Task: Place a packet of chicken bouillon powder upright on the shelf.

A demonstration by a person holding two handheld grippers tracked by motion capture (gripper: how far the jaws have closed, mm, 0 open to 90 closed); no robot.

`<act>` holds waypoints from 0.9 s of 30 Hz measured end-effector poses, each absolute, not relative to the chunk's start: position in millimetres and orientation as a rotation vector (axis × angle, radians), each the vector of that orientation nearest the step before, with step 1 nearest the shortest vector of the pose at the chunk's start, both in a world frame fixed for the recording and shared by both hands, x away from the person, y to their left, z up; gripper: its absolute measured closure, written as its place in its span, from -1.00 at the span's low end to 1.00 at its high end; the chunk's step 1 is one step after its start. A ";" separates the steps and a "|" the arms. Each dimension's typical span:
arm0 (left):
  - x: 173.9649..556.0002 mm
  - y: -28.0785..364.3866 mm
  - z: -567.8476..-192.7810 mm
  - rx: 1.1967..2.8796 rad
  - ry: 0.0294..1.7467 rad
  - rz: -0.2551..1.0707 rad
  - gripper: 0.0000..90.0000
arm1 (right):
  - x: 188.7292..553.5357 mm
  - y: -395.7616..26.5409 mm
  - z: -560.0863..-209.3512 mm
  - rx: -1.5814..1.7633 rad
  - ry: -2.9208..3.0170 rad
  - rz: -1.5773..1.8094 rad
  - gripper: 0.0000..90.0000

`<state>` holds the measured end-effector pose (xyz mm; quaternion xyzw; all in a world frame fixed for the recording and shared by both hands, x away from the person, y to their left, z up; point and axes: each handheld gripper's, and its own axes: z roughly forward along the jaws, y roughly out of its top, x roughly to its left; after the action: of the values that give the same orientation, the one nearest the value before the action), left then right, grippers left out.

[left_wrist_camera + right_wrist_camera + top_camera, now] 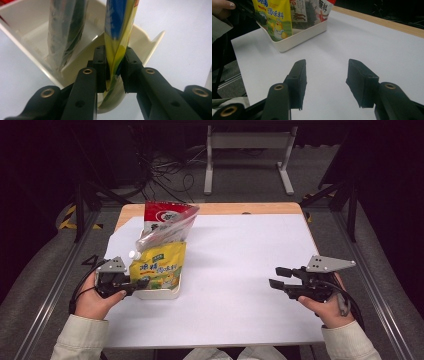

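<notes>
A yellow seasoning pouch stands upright at the near end of a white bin on the left of the table. My left gripper is shut on the pouch's lower edge; in the left gripper view both pads pinch the yellow pouch just above the bin's rim. Behind it in the bin lean a clear bag and a red packet. My right gripper hovers over the bare white tabletop at the right, open, with nothing between the jaws of my right gripper.
The white mat covers the table, with a wooden strip along the far edge. The bin with its packets sits far left in the right gripper view. Metal rails flank the table; cables and a white stand lie beyond.
</notes>
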<state>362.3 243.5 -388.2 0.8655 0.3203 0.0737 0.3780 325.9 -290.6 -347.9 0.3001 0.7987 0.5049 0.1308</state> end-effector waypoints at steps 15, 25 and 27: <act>362.7 243.3 -392.2 2.220 0.839 0.218 0.66 | 327.3 -289.6 -349.7 0.876 2.326 1.465 0.10; 340.3 254.0 -378.7 2.085 0.860 0.293 -0.26 | 330.7 -288.1 -348.1 0.862 2.314 1.461 0.04; 333.9 256.9 -376.5 2.054 0.870 0.302 -0.33 | 331.4 -288.5 -347.6 0.860 2.306 1.455 0.02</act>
<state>333.9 256.9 -376.5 0.8234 0.3490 0.1212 0.4308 331.4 -288.5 -347.6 0.2978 0.7985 0.5039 0.1407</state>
